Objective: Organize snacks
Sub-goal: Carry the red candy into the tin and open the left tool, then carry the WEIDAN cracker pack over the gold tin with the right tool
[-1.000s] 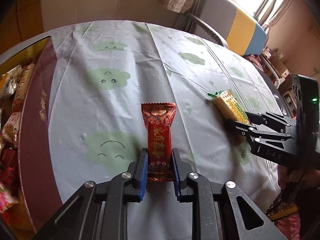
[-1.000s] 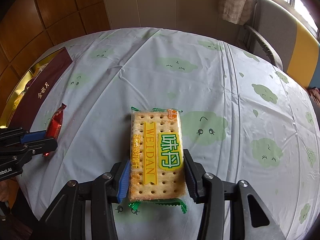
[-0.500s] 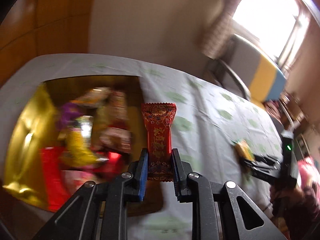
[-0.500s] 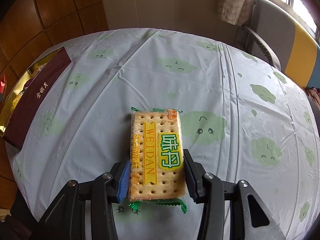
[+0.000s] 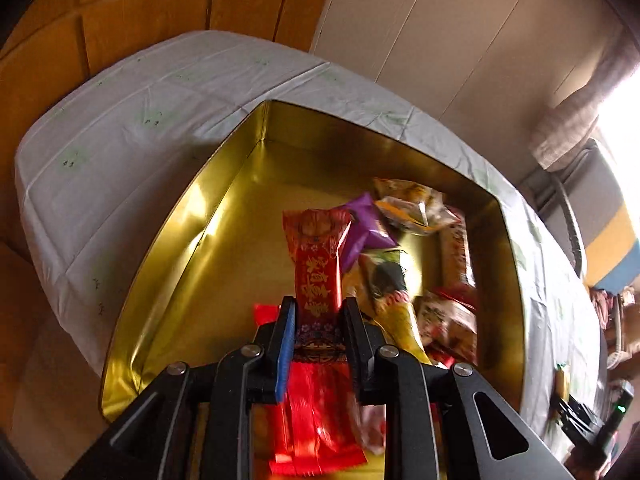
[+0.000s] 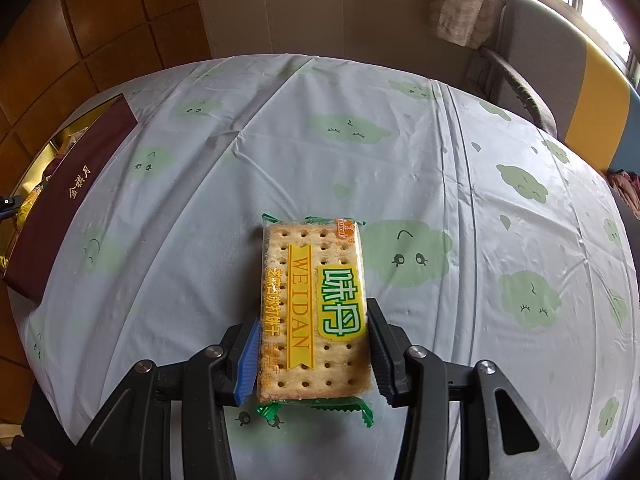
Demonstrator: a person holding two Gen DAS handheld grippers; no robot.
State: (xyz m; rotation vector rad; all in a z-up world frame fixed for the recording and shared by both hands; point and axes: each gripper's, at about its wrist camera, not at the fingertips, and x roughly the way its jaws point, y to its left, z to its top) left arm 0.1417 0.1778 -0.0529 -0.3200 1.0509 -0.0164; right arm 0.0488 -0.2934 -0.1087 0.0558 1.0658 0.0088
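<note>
My left gripper [image 5: 317, 307] is shut on a long red snack packet [image 5: 316, 264] and holds it above the open gold tin box [image 5: 192, 220]. Several wrapped snacks [image 5: 404, 240] lie in the right part of the box. My right gripper [image 6: 312, 332] is shut on a yellow WEIDAN cracker packet [image 6: 312, 308] and holds it low over the cloud-print tablecloth [image 6: 400, 168]. The box with its maroon side [image 6: 72, 204] shows at the far left of the right wrist view. The right gripper shows small at the lower right of the left wrist view [image 5: 576, 416].
The left half of the gold box floor [image 5: 240, 256] is bare. The table edge [image 5: 48, 216] drops off left of the box. A padded chair [image 6: 560, 80] stands at the table's far right side. Wood panels [image 5: 140, 20] line the wall behind.
My left gripper has carried the red packet from the tablecloth leftward to above the gold box. My right gripper and the cracker packet have stayed in place.
</note>
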